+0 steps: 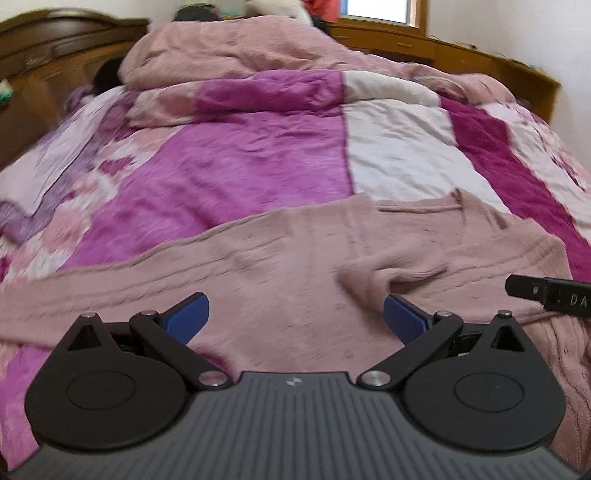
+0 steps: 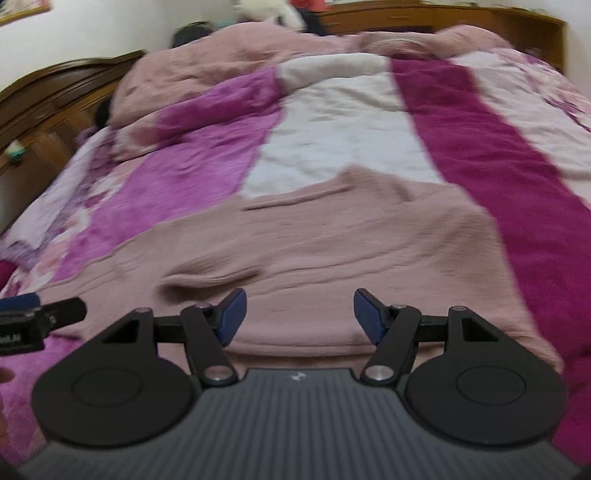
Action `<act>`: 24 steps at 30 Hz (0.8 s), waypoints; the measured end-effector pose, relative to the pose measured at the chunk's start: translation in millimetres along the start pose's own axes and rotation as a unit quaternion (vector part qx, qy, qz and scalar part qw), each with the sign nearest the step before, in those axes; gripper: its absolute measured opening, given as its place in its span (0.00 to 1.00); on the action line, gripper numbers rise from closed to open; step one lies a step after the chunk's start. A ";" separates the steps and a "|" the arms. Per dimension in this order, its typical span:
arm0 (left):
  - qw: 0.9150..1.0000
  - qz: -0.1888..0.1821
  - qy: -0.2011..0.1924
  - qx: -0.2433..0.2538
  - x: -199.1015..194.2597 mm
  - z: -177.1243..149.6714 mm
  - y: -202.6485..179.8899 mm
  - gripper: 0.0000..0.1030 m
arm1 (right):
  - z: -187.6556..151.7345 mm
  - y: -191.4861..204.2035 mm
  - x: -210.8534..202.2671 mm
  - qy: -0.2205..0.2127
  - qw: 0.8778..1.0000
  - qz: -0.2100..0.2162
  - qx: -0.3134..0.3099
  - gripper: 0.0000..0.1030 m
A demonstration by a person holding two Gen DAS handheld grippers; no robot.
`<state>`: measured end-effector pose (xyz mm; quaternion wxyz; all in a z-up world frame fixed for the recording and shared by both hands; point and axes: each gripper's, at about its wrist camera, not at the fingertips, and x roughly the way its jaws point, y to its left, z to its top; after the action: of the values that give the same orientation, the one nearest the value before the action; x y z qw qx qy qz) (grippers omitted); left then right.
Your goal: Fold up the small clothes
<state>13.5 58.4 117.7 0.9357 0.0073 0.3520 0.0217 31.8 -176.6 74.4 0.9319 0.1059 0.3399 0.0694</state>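
While both views are blurred w/ motion, we can make out a dusty-pink knit sweater (image 1: pixel 280 254) spread flat across the near part of a bed, on top of a quilt (image 1: pixel 258 158) in magenta, white and floral patches. We see the sweater's neckline (image 1: pixel 436 208) toward the far edge, and a small raised fold (image 1: pixel 384 277) of knit just beyond the right blue pad in the left view; whether it touches that pad we can't tell.

Our left hand-held gripper (image 1: pixel 295 319) hangs low over the sweater w/ its blue pads (image 1: pixel 188 317) spread wide apart, nothing between them but the flat knit below. Our right hand-held gripper (image 2: pixel 297 315) is likewise wide open over the sweater (image 2: pixel 332 243), near its closest hem, holding nothing. A wrinkle (image 2: pixel 210 275) sits just past its left pad.

Each one shows at the edge of the other's view: the right one's black body (image 1: pixel 550 295) at the left view's right edge, the left one (image 2: pixel 33 321) at the right view's left edge, so they sit side by side, apart.

At the far end a bunched pink blanket (image 1: pixel 236 51) lies across the quilt (image 2: pixel 343 122), w/ a brown wooden headboard (image 1: pixel 48 48) behind and a window (image 1: pixel 380 11) above; items on top there are too blurred to name.
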 end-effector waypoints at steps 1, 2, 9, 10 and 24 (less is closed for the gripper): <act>1.000 -0.005 0.000 0.008 3.8 1.6 -7.1 1.00 | 0.4 -7.8 -0.4 0.001 1.000 -0.007 0.009 0.65; 1.000 -0.014 0.000 0.016 7.8 3.4 -15.4 1.00 | 0.6 -13.8 -0.7 0.001 1.000 -0.012 0.016 0.65; 0.995 -0.046 -0.004 0.086 41.2 9.7 -64.6 0.82 | -7.4 -41.3 2.1 0.006 0.998 -0.038 0.041 0.65; 0.994 -0.046 0.000 0.096 48.3 10.2 -70.7 0.73 | -9.2 -43.6 3.4 0.008 0.998 -0.038 0.044 0.65; 0.986 -0.006 0.026 0.165 115.7 5.2 -108.1 0.60 | -23.8 -56.0 12.3 0.009 0.998 -0.028 0.059 0.64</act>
<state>107.7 -44.2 42.2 0.9125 0.1586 0.3747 -0.0425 28.9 -224.7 35.3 0.9224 0.1505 0.3548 0.0245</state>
